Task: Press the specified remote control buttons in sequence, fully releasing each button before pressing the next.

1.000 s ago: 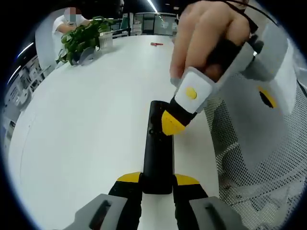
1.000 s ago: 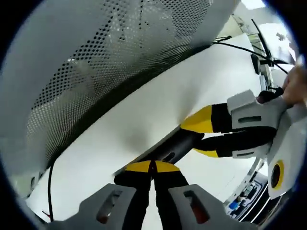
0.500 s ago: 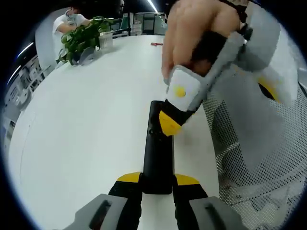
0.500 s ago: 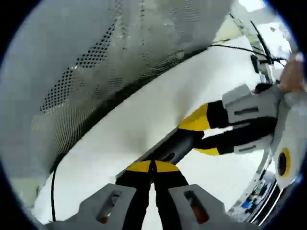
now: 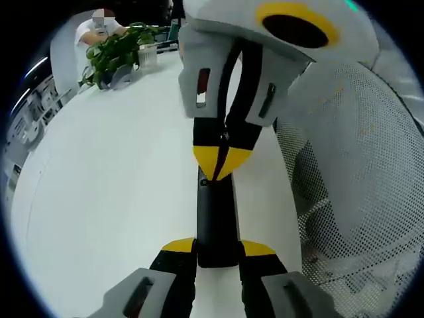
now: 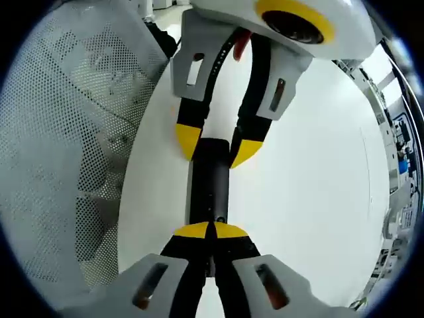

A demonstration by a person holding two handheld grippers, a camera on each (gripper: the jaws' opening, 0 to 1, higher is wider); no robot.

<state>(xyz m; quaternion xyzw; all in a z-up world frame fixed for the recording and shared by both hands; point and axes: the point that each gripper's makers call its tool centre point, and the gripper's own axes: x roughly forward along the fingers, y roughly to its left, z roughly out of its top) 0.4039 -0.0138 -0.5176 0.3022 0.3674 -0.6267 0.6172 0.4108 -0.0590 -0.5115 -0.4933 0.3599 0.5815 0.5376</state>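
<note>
Two grippers meet over one black remote control (image 5: 216,222) that lies lengthwise on the white table (image 5: 112,192). In the left gripper view, the left gripper (image 5: 217,248) has its yellow-tipped jaws set narrowly on either side of the remote's near end, holding it steady, while the right gripper (image 5: 222,162) comes down from above with its two yellow tips pressed together into a single point that rests on the remote's far end. The right gripper view agrees: the right gripper (image 6: 211,231) shows its jaws closed tip to tip over the dark body of the remote (image 6: 209,182), and the left gripper (image 6: 216,147) straddles the other end. A potted plant (image 5: 116,56) stands well apart at the table's far side, and a mesh chair back (image 5: 358,159) sits beside the table edge. By my reading, a button press is under way; the next move calls for lifting the closed tips fully clear of the button, then shifting along the remote to the next one.
</note>
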